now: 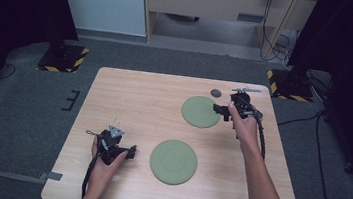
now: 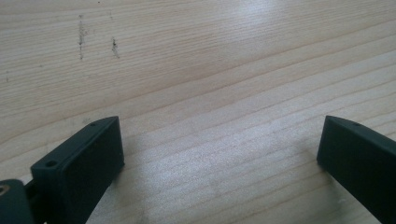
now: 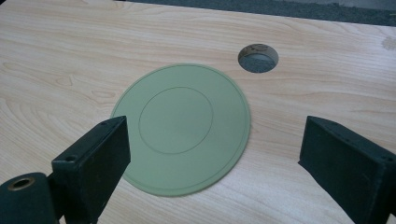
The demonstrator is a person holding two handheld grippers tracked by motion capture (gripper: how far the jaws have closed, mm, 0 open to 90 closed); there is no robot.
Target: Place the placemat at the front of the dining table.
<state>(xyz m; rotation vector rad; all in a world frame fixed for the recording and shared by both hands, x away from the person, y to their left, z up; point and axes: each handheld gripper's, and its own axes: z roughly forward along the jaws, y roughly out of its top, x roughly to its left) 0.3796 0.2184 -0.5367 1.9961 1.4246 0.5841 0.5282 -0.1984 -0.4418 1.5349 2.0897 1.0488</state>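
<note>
At the left of the high view, the left gripper (image 1: 131, 150) rests low over bare wood on the counter (image 1: 129, 99), its jaws spread wide and holding nothing; in its own view only wood grain lies between them. Just to its right, near the front edge, a flat green plate (image 1: 173, 161) lies close to that gripper but apart from it. Farther right and toward the back lies a second green plate (image 1: 201, 112), and the right gripper (image 1: 217, 108) sits at its right rim, jaws pointing toward it. In the right gripper view, this back plate (image 3: 182, 128) lies flat ahead of the widely parted jaws, empty so far, with a round hole (image 3: 258, 58) in the counter just beyond it. The step in hand looks like the approach to pick up the back plate. Since it lies flush on the wood, the next move likely calls for dropping one jaw to the rim and working under the edge before closing.
</note>
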